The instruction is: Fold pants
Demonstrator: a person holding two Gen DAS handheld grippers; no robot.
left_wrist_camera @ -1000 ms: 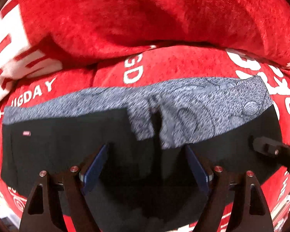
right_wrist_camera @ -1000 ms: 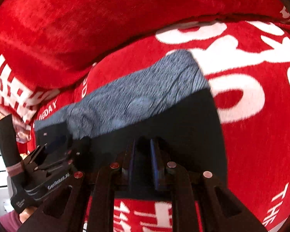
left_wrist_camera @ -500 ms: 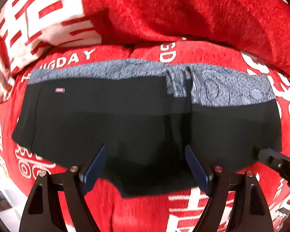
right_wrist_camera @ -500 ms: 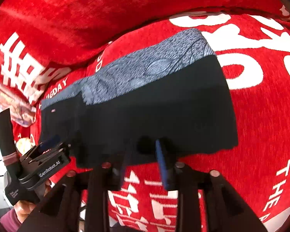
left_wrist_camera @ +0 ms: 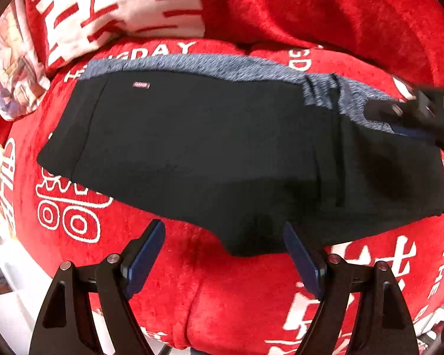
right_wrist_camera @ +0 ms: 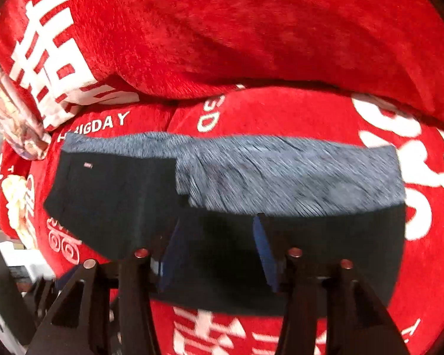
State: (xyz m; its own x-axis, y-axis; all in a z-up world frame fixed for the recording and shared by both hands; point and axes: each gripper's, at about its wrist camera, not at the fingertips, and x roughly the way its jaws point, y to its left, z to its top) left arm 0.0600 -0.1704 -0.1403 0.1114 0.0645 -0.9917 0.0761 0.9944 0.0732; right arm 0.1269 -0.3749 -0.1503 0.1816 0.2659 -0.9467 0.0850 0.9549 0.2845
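Note:
The black pants (left_wrist_camera: pixel 210 153) lie folded flat on the red sofa seat, with a grey-blue heathered band (left_wrist_camera: pixel 228 65) along the far edge and a small red label (left_wrist_camera: pixel 141 85) at the far left. My left gripper (left_wrist_camera: pixel 223 254) is open and empty, pulled back just in front of the near edge. My right gripper (right_wrist_camera: pixel 219 251) is open and empty over the black part of the pants (right_wrist_camera: pixel 325 251); it also shows in the left wrist view (left_wrist_camera: pixel 423 112) over the far right of the pants.
The red plush sofa seat (left_wrist_camera: pixel 236 295) carries white lettering. The red backrest (right_wrist_camera: pixel 251 35) rises right behind the pants. A patterned pillow (left_wrist_camera: pixel 6 68) sits at the far left. The seat's front edge is close under my left gripper.
Both grippers have drawn back from the pants. The right gripper, shut a second ago, has opened. More of the folded pants shows now.

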